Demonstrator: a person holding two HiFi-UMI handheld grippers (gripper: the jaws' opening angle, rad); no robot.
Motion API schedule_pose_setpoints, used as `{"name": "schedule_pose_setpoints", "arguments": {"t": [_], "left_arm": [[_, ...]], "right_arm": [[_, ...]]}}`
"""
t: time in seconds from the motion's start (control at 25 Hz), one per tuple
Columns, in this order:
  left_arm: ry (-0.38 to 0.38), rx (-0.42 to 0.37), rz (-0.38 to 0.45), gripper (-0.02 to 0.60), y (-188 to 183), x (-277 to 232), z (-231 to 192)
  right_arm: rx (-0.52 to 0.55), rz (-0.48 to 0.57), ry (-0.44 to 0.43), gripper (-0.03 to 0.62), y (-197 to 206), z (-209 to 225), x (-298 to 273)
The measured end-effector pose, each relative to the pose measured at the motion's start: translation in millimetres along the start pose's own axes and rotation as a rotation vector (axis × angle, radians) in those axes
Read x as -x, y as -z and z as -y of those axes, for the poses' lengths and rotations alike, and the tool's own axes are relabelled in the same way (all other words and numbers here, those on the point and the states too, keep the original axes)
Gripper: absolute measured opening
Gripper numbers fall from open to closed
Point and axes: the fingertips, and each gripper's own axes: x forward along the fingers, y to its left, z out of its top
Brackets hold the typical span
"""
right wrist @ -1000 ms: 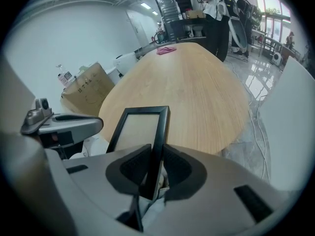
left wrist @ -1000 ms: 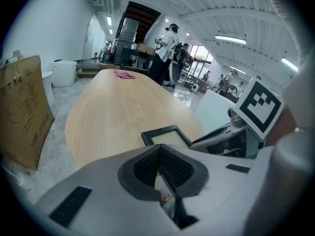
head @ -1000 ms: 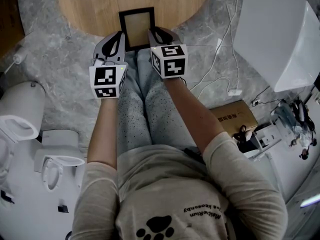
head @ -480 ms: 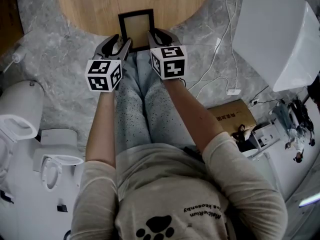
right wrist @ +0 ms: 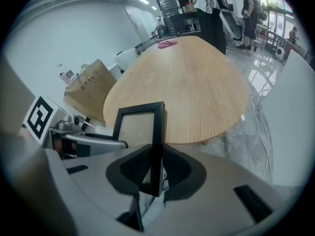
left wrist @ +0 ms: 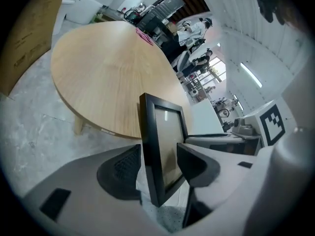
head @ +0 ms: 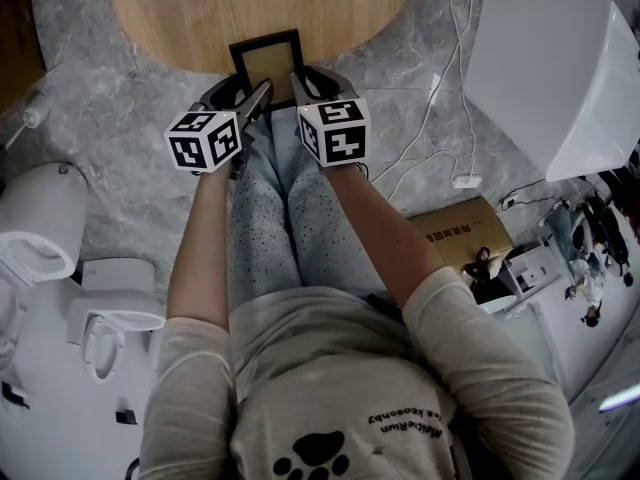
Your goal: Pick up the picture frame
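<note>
The picture frame point(head: 266, 64) is black with a pale middle. It stands up straight in the air, just past the near edge of the round wooden surface point(head: 200, 8) and over the person's legs point(head: 265, 198). It does not look like it touches the surface. The right claw point(right wrist: 156, 156) pinches the frame's right side bar, with 1 dark pad pressed on each face. The left claw point(left wrist: 158, 151) is at the frame's left side. Its 2 jaws are opening wide, and the left bar stands in between them, but the pads do not seem to press on it. So the lifting part of the job looks mostly done, and only 1 claw is doing the holding now. For the next move, the right claw needs a tight pinch, because a thin bar held on 1 side could tip or slip. The left claw could shut on its bar to help, or back away without bumping the frame.
</note>
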Motion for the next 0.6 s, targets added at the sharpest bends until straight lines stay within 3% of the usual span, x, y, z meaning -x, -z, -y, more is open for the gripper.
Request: {"name": "schedule_pose_setpoints", "arguments": {"t": [0.24, 0.32, 0.44, 0.6], "left_arm": [[0.086, 0.084, -0.007, 0.236, -0.9, -12.0, 0.8], [0.108, 0.044, -0.039, 0.224, 1.3, -12.8, 4.7], [0.178, -0.014, -0.096, 0.135, 9.6, -12.8, 17.6], [0.227, -0.077, -0.146, 0.093, 17.9, -14.1, 31.4]], "right_arm": [[-0.017, -0.001, -0.022, 0.075, 14.8, 2.5, -1.5], [-0.02, 0.006, -0.026, 0.075, 14.7, 5.4, -1.1], [-0.02, 0.01, -0.046, 0.077, 13.9, 6.8, 0.3], [0.015, 0.007, -0.082, 0.077, 10.4, 0.8, 0.8]]}}
